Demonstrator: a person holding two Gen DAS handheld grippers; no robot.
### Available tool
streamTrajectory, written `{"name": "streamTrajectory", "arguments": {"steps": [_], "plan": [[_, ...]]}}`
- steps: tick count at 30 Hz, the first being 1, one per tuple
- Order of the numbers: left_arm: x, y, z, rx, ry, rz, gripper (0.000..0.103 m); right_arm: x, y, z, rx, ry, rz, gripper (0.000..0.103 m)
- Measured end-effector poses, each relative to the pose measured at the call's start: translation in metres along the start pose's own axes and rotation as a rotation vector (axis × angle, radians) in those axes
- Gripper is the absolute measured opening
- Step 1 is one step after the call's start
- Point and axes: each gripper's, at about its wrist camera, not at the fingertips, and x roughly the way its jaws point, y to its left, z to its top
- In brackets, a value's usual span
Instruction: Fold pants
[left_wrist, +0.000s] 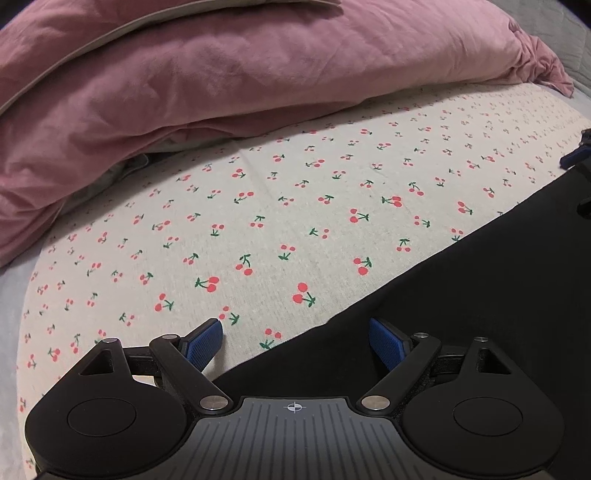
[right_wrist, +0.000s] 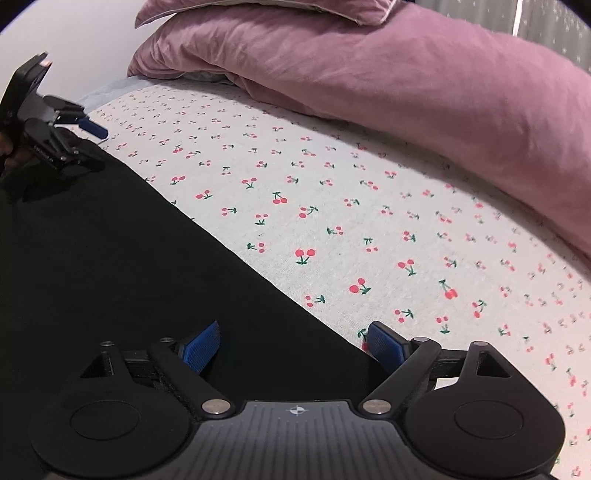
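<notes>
black, soft knit by the look of it: the pants (left_wrist: 461, 295) lie flat on the cherry-print bedsheet (left_wrist: 258, 221), on the near side of the pink duvet (left_wrist: 221, 74). likely light and limp, they'll sag, so pinch the edge. left tool (left_wrist: 295, 343) and right tool (right_wrist: 291, 343) both gape apart over that edge, holding nothing

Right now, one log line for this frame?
left gripper: open, over pants edge | right gripper: open, over same edge | pants flat on cherry sheet | nothing gripped
</notes>
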Motion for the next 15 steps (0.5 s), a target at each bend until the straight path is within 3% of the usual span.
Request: {"name": "streamTrajectory", "arguments": {"steps": [3,5,9,11,13,15], "plan": [[-0.002,0.001,0.000,-0.033,0.007,-0.029,0.074,0.000,0.000,0.001,0.009,0.011,0.005,0.085],[-0.004,-0.002,-0.001,-0.017,0.002,-0.026,0.065,-0.003,0.003,0.002,0.004,0.014,0.015,0.078],[-0.006,-0.012,0.001,0.003,0.002,-0.023,0.046,-0.006,0.011,0.004,-0.007,0.024,0.041,0.051],[-0.008,-0.020,0.001,0.019,-0.001,-0.004,0.029,-0.007,0.017,0.006,-0.002,0.025,0.047,0.036],[-0.011,-0.032,-0.001,0.046,-0.012,0.033,0.019,-0.006,0.021,0.008,0.010,0.025,0.022,0.014],[-0.012,-0.044,-0.004,0.058,-0.026,0.093,0.017,-0.007,0.024,0.008,0.037,0.025,-0.010,0.005]]}}
